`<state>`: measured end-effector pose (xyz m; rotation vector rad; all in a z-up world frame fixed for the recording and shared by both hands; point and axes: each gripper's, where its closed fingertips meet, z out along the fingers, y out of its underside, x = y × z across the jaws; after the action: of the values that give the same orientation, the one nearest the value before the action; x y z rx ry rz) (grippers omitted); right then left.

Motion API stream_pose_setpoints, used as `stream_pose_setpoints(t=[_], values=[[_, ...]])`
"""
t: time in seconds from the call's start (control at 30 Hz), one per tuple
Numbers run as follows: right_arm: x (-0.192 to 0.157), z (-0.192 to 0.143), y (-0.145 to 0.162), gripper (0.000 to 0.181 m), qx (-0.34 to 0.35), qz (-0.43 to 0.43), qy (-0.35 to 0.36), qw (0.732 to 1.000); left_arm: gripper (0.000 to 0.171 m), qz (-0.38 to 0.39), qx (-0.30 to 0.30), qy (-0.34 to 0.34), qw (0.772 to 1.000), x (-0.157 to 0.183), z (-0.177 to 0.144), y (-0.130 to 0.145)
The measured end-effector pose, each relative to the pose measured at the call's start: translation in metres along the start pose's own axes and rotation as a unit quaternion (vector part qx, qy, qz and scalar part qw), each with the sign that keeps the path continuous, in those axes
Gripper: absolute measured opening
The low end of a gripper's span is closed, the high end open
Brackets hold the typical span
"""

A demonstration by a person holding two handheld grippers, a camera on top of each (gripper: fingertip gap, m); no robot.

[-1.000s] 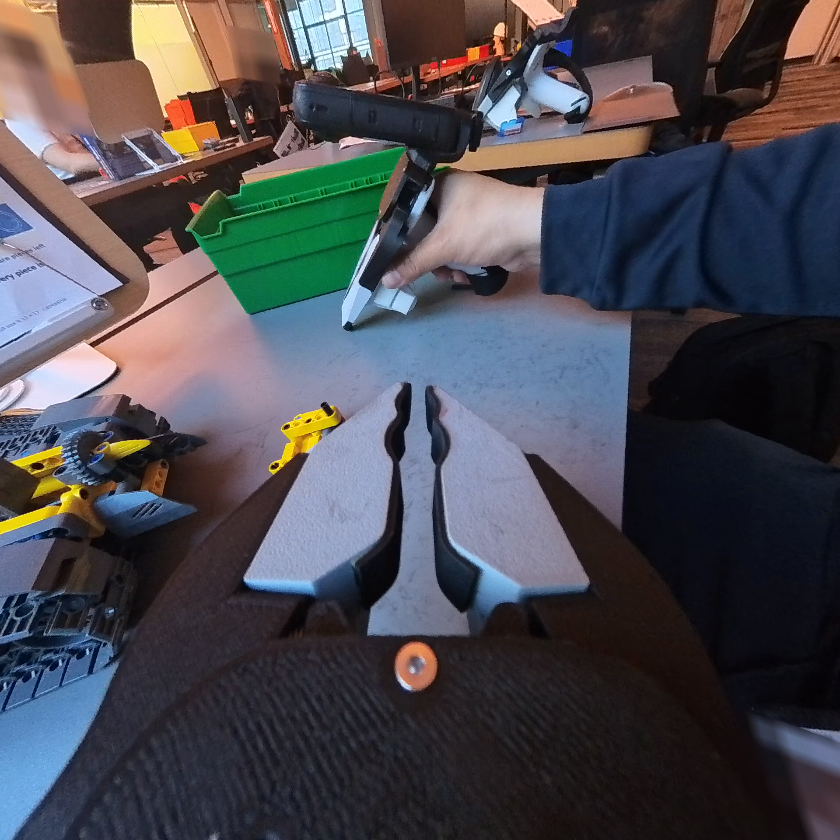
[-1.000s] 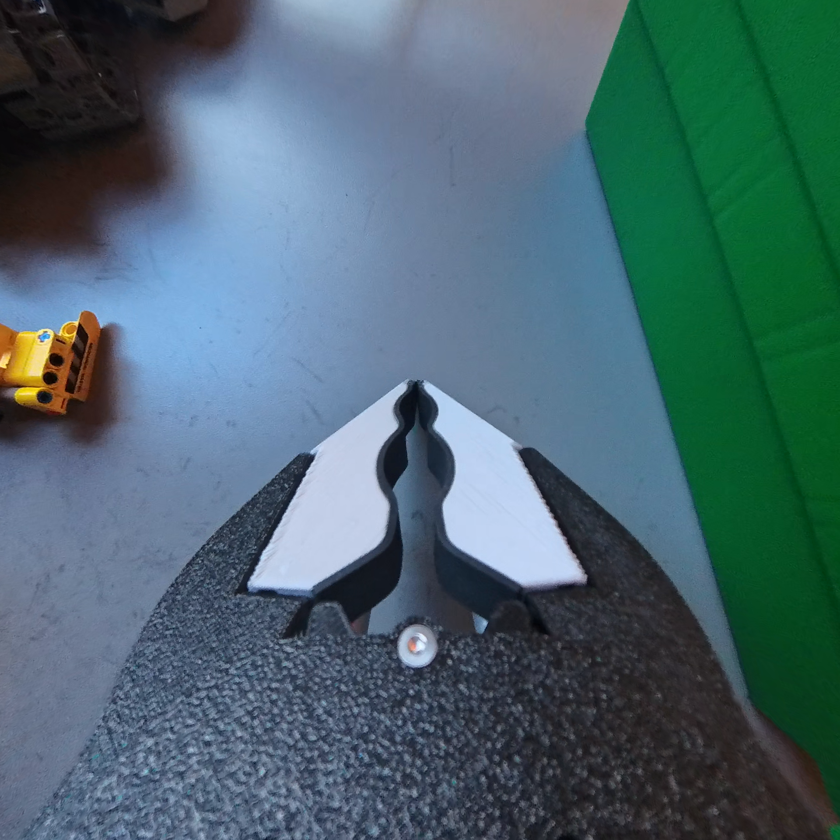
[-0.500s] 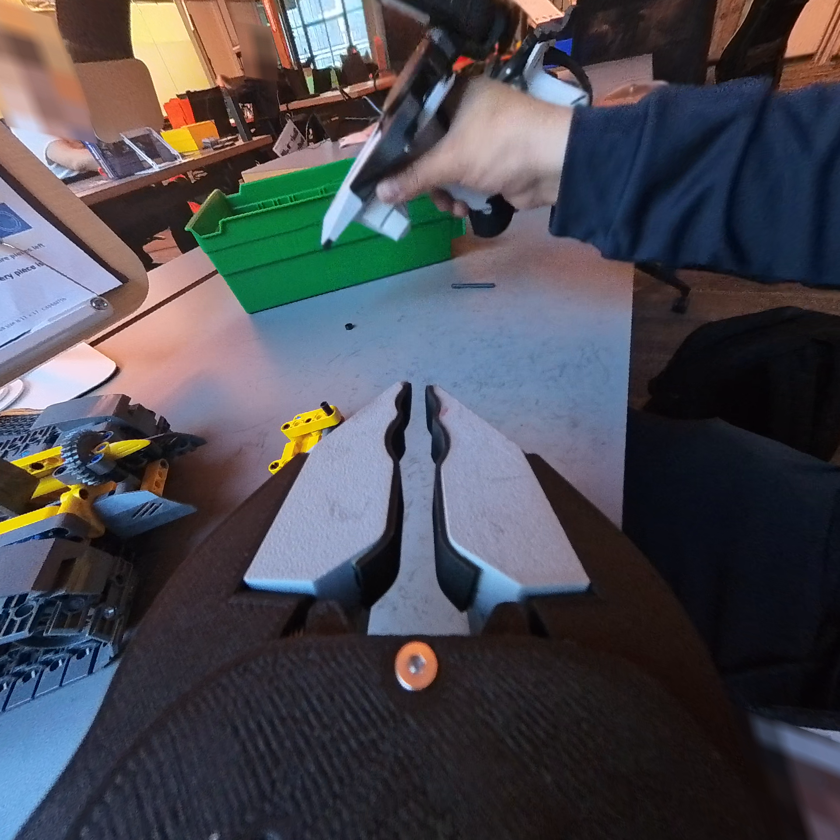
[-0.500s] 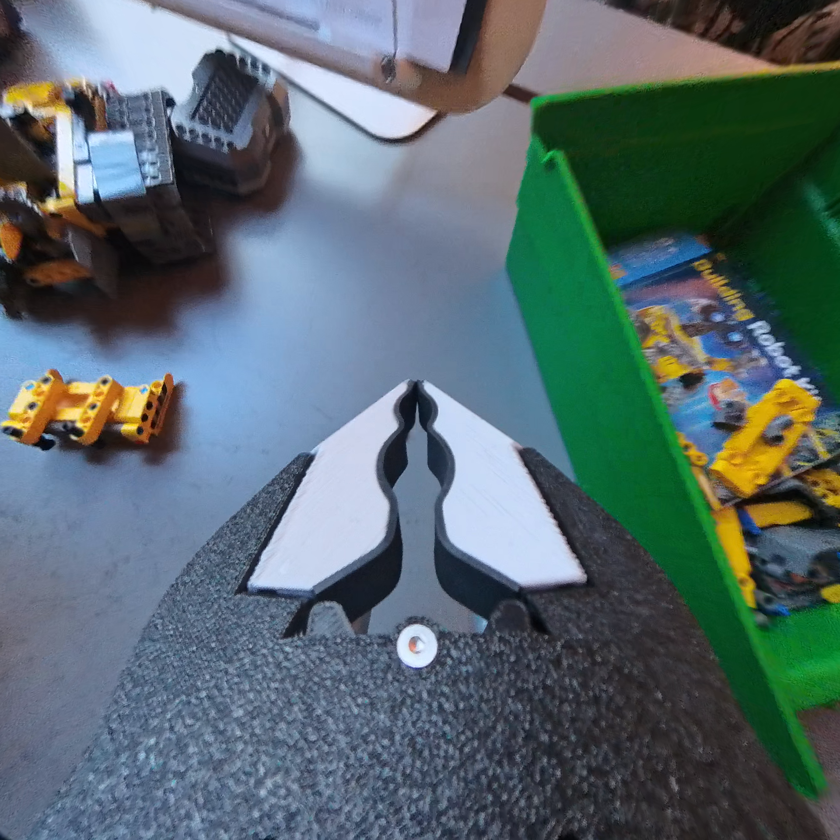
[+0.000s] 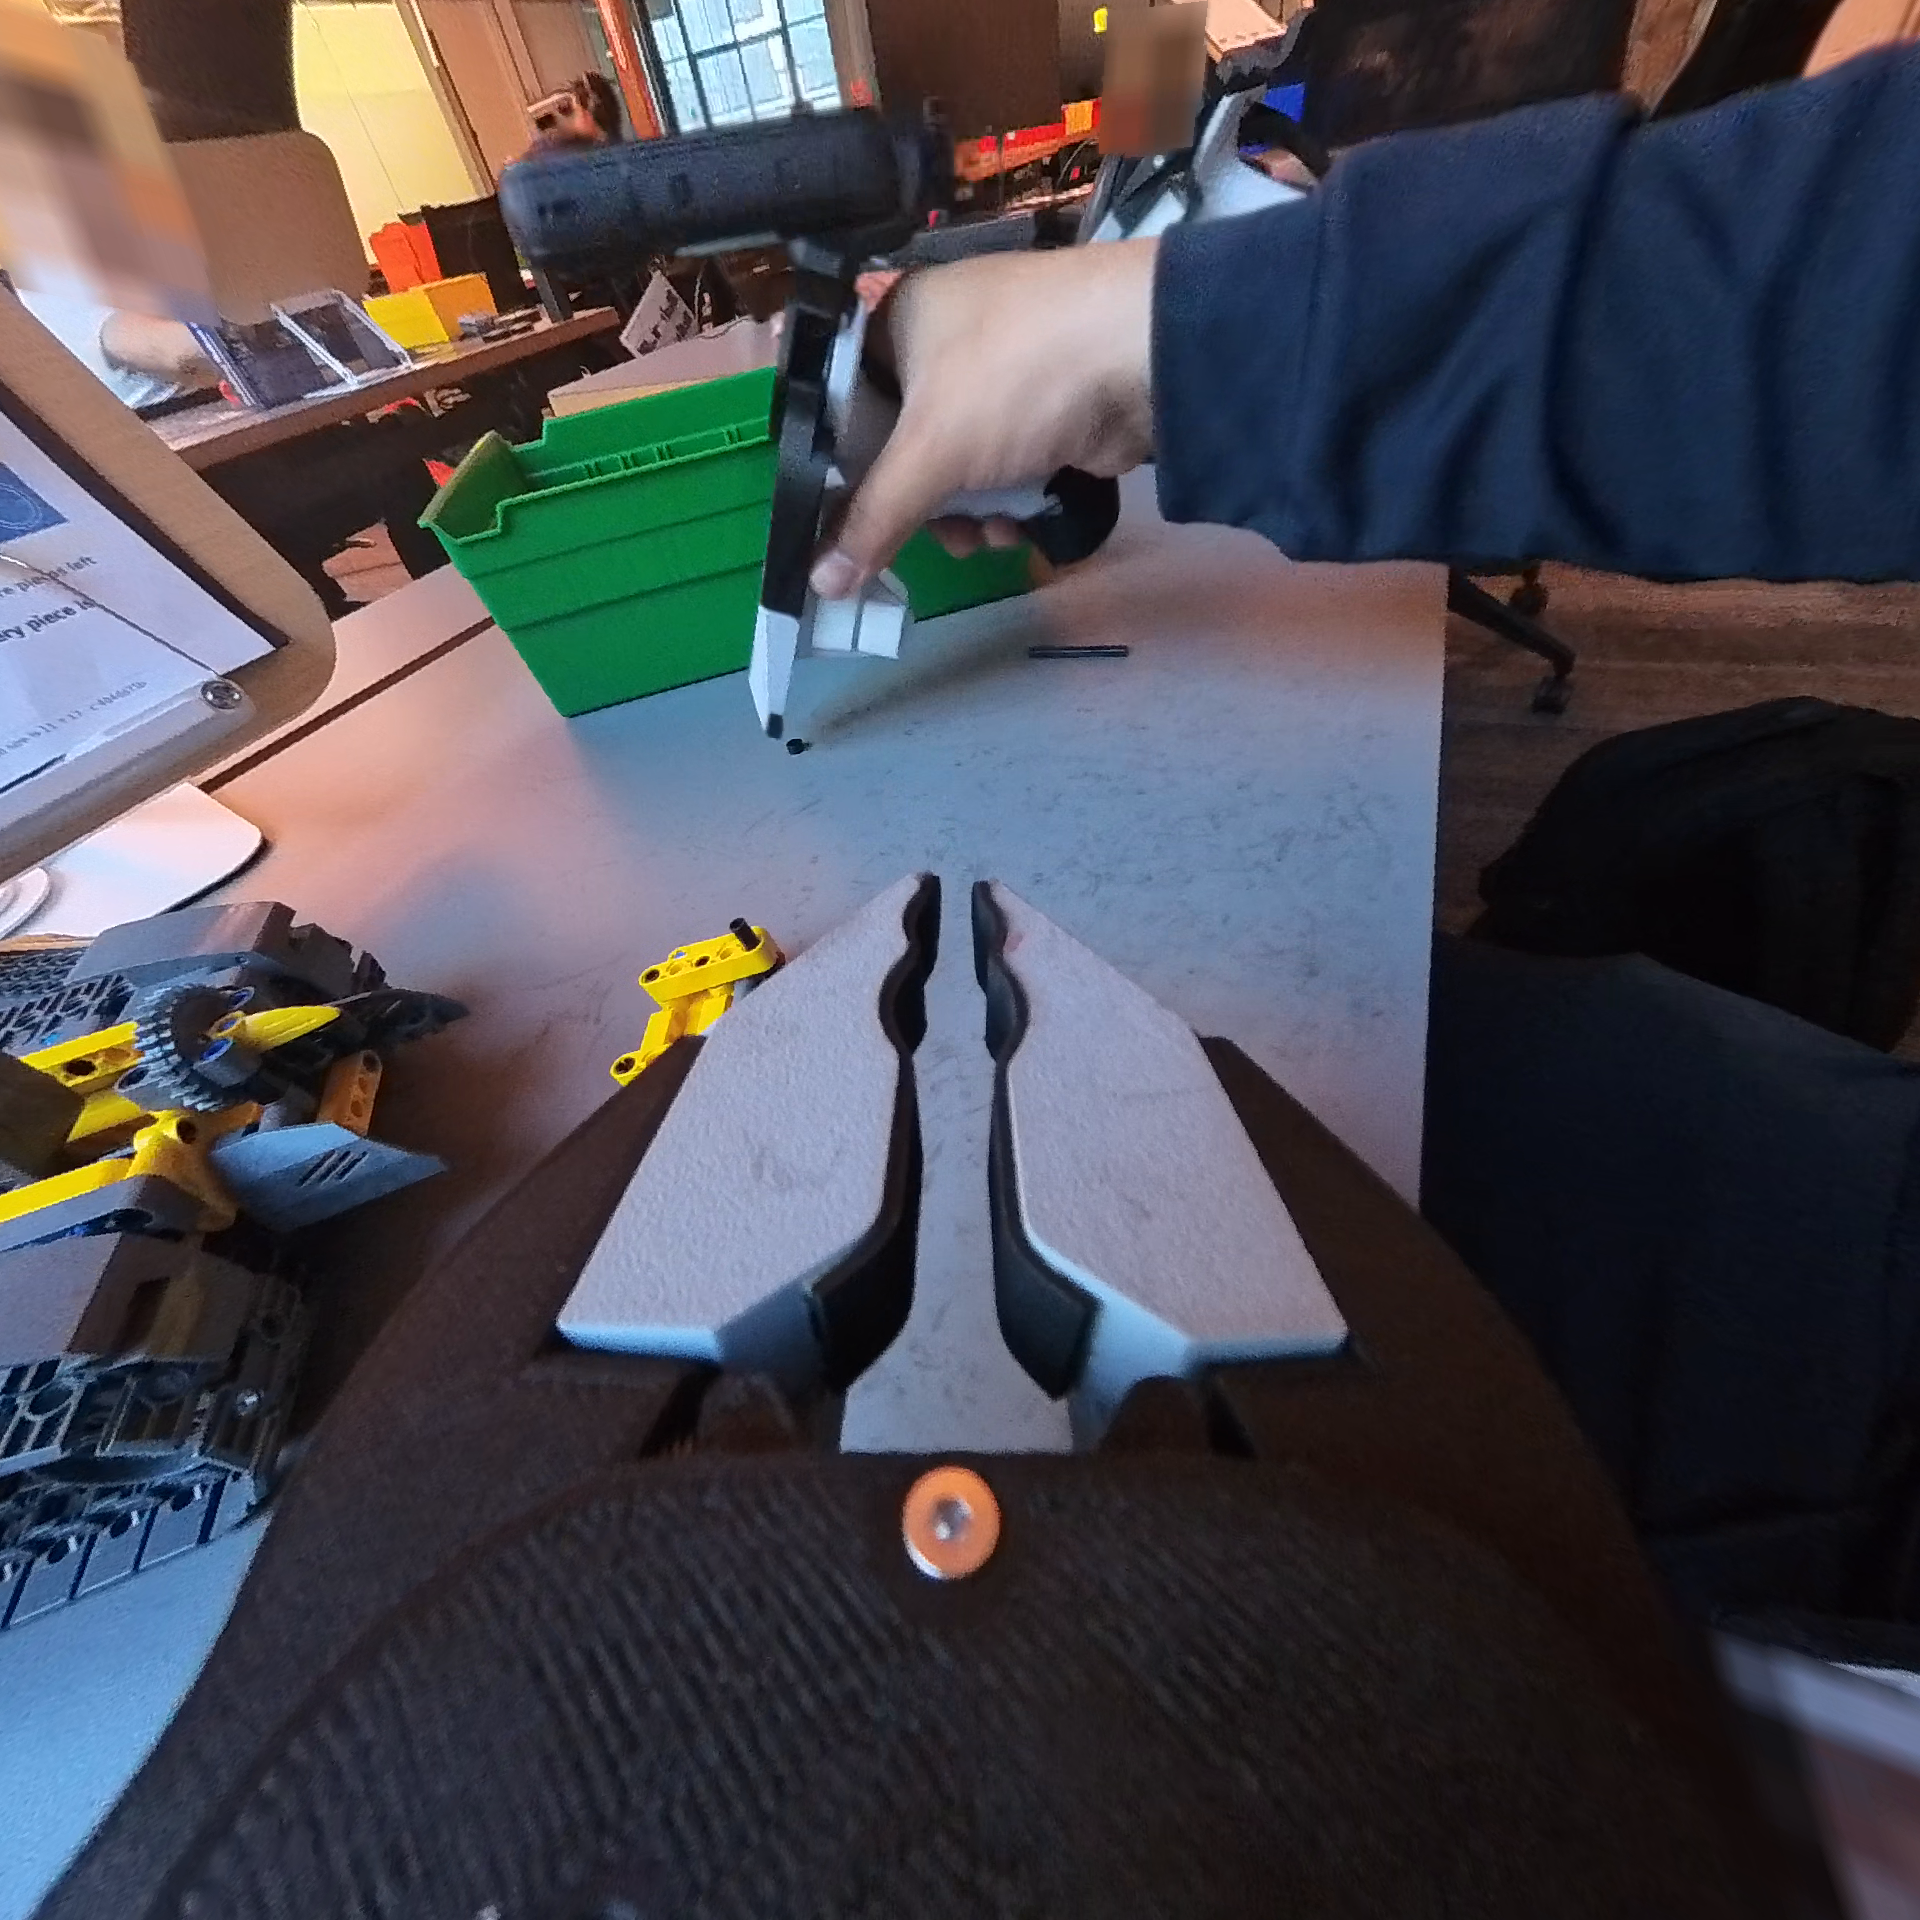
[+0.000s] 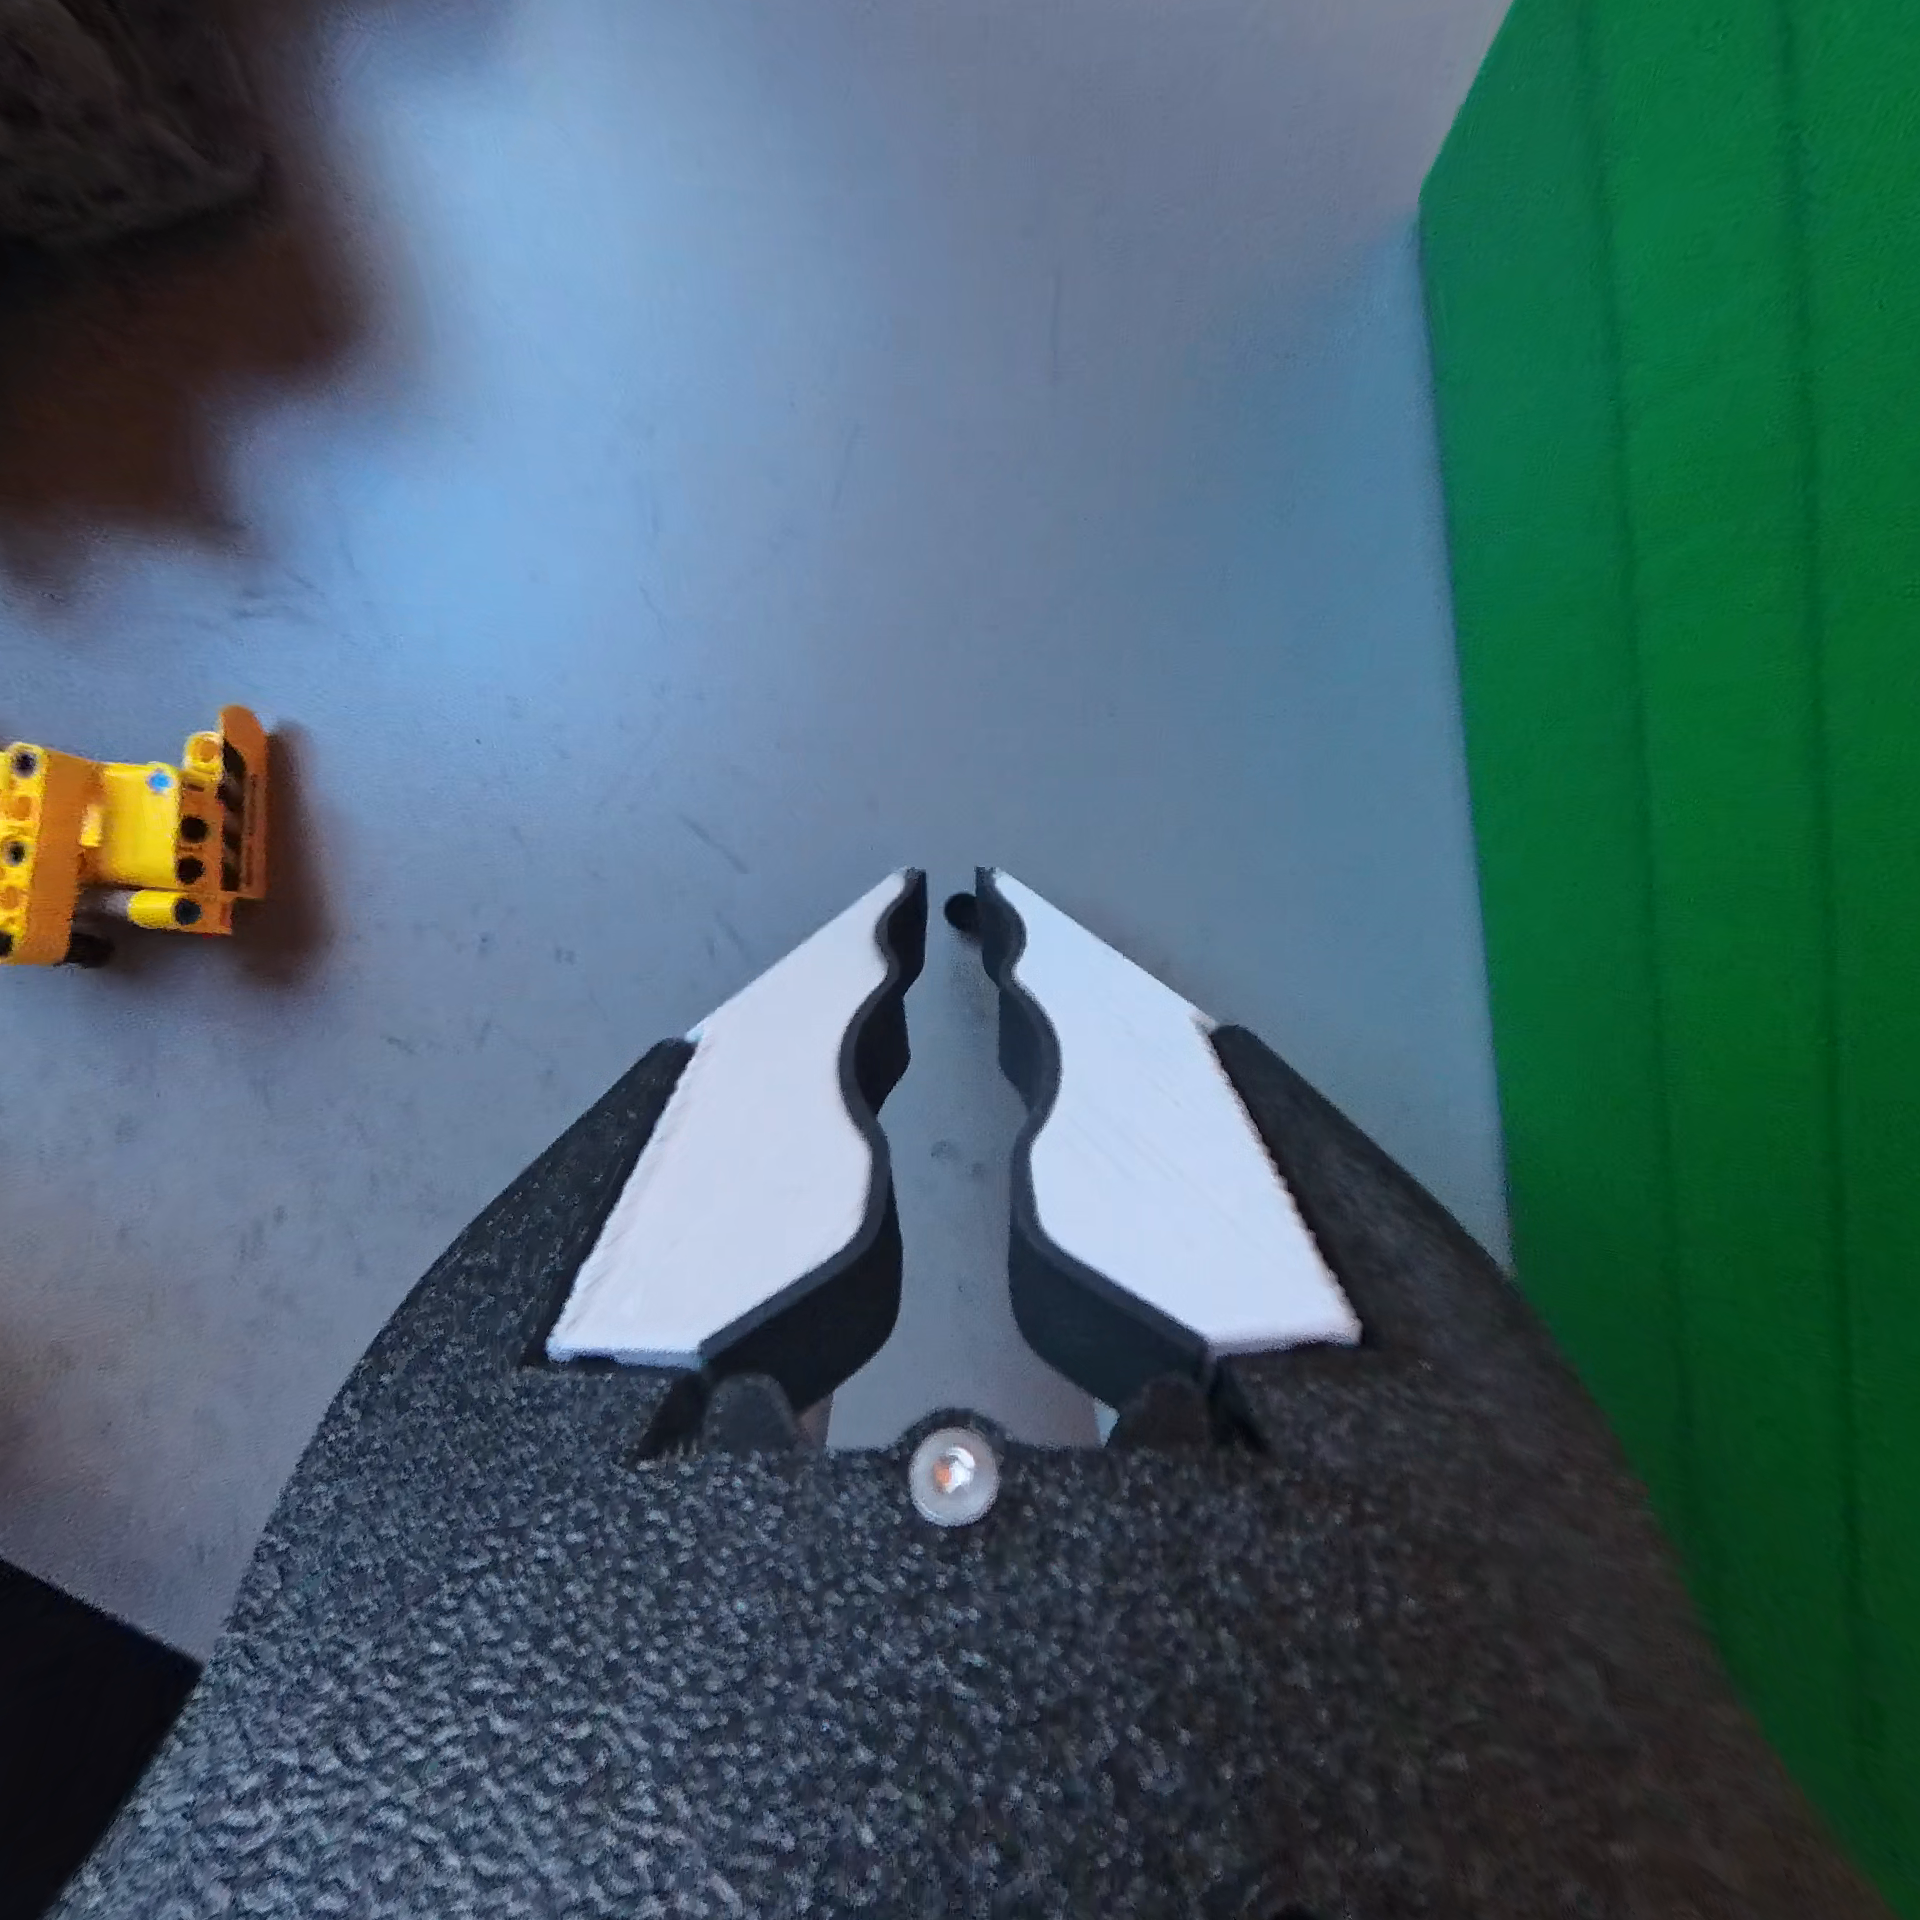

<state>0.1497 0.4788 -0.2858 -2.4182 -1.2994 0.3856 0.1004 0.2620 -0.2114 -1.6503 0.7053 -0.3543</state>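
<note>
My right gripper [image 6: 951, 883] points down at the grey table [image 6: 727, 416], jaws a little apart. A tiny black pin [image 6: 958, 911] lies on the table between its fingertips, next to the right one. In the left wrist view this gripper [image 5: 774, 727] is held by a hand, its tip just beside the pin [image 5: 797, 746], in front of a green bin [image 5: 623, 561]. My left gripper [image 5: 954, 883] rests low over the table, empty, with only a narrow gap between its jaws. A small yellow brick assembly [image 5: 701, 987] lies just left of its fingertips and also shows in the right wrist view [image 6: 135, 842].
A grey, black and yellow brick vehicle [image 5: 156, 1143] sits at the left. A thin black rod [image 5: 1077, 652] lies near the bin. A framed sheet on a stand [image 5: 125, 623] is far left. The green bin wall [image 6: 1683, 831] fills the right side. The table edge [image 5: 1439, 935] runs along the right. Across from one pair of fingers to the other is roughly 25 cm.
My right gripper rose shut over the green bin, leaving the pin on the table, then came back down beside the pin with its jaws slightly parted. My left gripper has not moved.
</note>
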Motion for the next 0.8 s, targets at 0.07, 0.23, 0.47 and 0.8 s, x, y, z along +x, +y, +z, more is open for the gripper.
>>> stream_pose_setpoints(t=[0.07, 0.23, 0.47, 0.8], values=[[0.001, 0.003, 0.005, 0.006, -0.036, -0.004, 0.004, 0.999, 0.003, 0.000, 0.000, 0.001, 1.000, 0.000, 0.000, 0.000], [0.003, 0.008, 0.010, 0.007, -0.064, -0.011, 0.015, 0.998, 0.003, -0.001, 0.001, 0.002, 1.000, 0.000, 0.000, 0.000], [0.001, 0.009, 0.012, 0.004, -0.060, -0.006, 0.011, 0.998, 0.003, 0.000, 0.001, 0.002, 1.000, 0.001, 0.000, 0.000], [0.000, -0.039, -0.027, 0.004, 0.063, -0.029, 0.017, 0.997, 0.003, 0.001, 0.001, 0.002, 1.000, 0.001, 0.000, 0.000]])
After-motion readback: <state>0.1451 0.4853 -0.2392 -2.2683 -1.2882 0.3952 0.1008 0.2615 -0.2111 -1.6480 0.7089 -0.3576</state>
